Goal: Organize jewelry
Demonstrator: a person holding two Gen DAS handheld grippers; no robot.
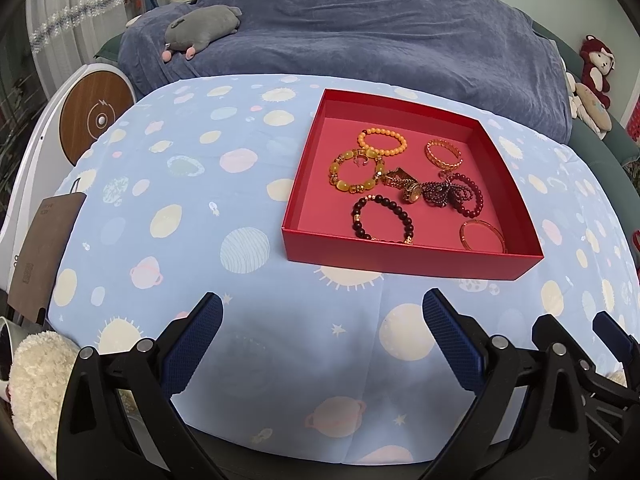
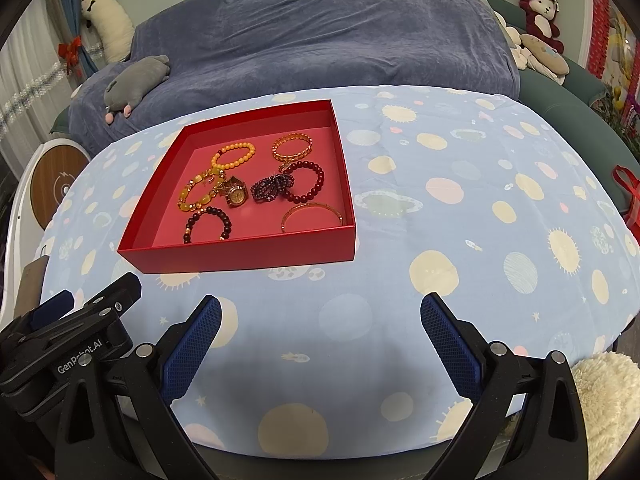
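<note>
Left gripper [image 1: 322, 312] spread wide above the cloth [image 1: 160, 200], empty. Red tray [image 1: 400, 262] holds bracelets, apparently a watch [image 1: 412, 193].

Red box [image 1: 404, 258]; orange bead bracelet [image 1: 382, 141]; light-blue tablecloth [image 1: 200, 208], pastel planet print; gripper pads [image 1: 191, 344] blue.

Surface [image 2: 460, 152]: bare right of the red box [image 2: 248, 254]; box walls ring crowded bracelets [image 2: 234, 156], open above.
</note>
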